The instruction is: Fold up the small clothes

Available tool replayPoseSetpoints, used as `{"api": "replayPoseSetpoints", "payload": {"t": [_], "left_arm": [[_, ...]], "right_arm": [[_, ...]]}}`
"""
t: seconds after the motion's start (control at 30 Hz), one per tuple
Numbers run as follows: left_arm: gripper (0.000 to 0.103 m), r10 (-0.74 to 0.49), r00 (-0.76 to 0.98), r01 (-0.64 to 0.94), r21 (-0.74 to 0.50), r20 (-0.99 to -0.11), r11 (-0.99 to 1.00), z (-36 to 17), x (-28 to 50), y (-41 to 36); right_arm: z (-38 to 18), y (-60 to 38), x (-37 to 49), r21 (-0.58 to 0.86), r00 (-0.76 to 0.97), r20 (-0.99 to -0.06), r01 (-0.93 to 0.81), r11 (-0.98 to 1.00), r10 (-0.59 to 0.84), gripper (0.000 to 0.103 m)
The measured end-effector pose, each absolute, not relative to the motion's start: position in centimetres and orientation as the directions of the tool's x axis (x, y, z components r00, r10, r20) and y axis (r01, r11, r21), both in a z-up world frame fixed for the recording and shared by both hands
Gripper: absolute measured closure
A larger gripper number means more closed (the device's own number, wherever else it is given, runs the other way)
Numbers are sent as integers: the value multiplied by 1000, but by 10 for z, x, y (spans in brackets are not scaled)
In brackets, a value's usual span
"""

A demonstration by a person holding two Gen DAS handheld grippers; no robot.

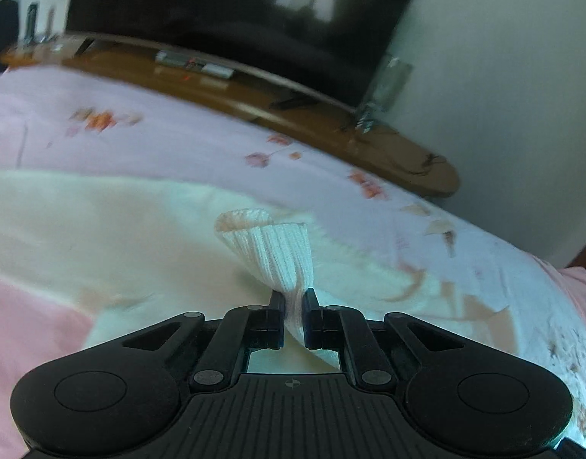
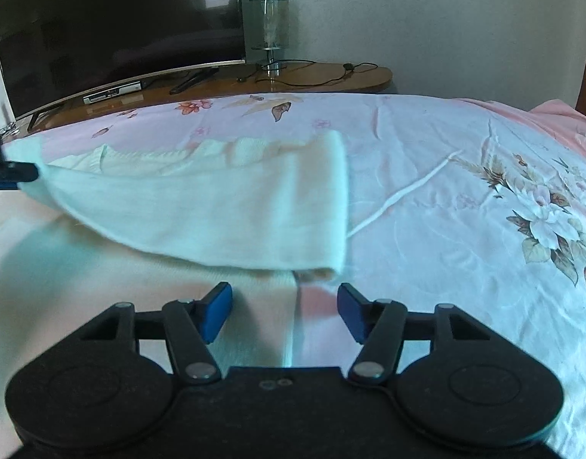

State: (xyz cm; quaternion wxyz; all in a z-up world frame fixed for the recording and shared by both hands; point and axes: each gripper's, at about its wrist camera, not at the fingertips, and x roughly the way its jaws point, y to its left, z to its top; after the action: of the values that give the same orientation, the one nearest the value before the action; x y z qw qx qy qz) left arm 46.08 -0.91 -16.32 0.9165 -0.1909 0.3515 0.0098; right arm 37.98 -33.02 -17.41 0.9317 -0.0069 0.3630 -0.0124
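1. While my left gripper (image 1: 293,306) looks along its fingers, I see the black pads pinched tight on a ribbed cuff (image 1: 272,244) of the cream knit sweater (image 1: 121,229), the cuff fanning out above the pinch. The rest of the knit lies spread on the floral bedsheet (image 1: 178,122), pale pink with small flowers. Beyond the bed runs a wooden TV stand (image 1: 293,107) with a set-top box (image 1: 193,63) under the dark television (image 1: 216,7). This view is blurred.

2. Over to the right wrist view: my right gripper (image 2: 285,306) has its blue pads spread wide apart, holding nothing, hovering just over the near edge of the sweater (image 2: 216,210). One panel of the knit is lifted and pulled leftward, where the left gripper (image 2: 10,174) clamps it at the frame's edge. To the right the bedsheet (image 2: 465,191) shows a big rose print. A glass lamp (image 2: 270,34) stands beside the television (image 2: 113,30).
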Motion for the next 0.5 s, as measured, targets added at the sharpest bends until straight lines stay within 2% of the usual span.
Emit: {"api": "replayPoseSetpoints", "payload": {"t": [0.07, 0.1, 0.17, 0.2, 0.23, 0.33, 0.43, 0.5], "left_arm": [[94, -99, 759, -192, -366, -644, 911, -167, 459, 3], [94, -84, 767, -208, -370, -636, 906, -167, 459, 7], [94, -54, 783, -233, -371, -620, 899, -166, 458, 15], [94, -42, 786, -243, -370, -617, 897, -167, 458, 19], [94, -28, 785, -252, -362, -618, 898, -169, 456, 22], [94, -12, 765, -275, -343, -643, 898, -179, 457, 30], [94, -15, 720, -266, -295, -694, 918, -195, 458, 29], [93, -21, 723, -265, -305, -690, 915, -195, 454, 34]], "right_arm": [[-172, -331, 385, -17, 748, -663, 30, 999, -34, 50], [-173, -332, 387, -17, 749, -661, 35, 999, -38, 55], [-175, -337, 395, 18, 736, -677, 43, 999, -19, 69], [-176, -339, 396, 48, 735, -678, 43, 998, 1, 81], [-176, -340, 398, 63, 732, -681, 43, 997, 12, 86], [-172, -340, 395, 62, 750, -662, 54, 997, 1, 95], [-179, -345, 389, 52, 749, -661, 100, 994, -41, 97], [-180, -343, 387, 34, 751, -658, 97, 995, -50, 97]]}}
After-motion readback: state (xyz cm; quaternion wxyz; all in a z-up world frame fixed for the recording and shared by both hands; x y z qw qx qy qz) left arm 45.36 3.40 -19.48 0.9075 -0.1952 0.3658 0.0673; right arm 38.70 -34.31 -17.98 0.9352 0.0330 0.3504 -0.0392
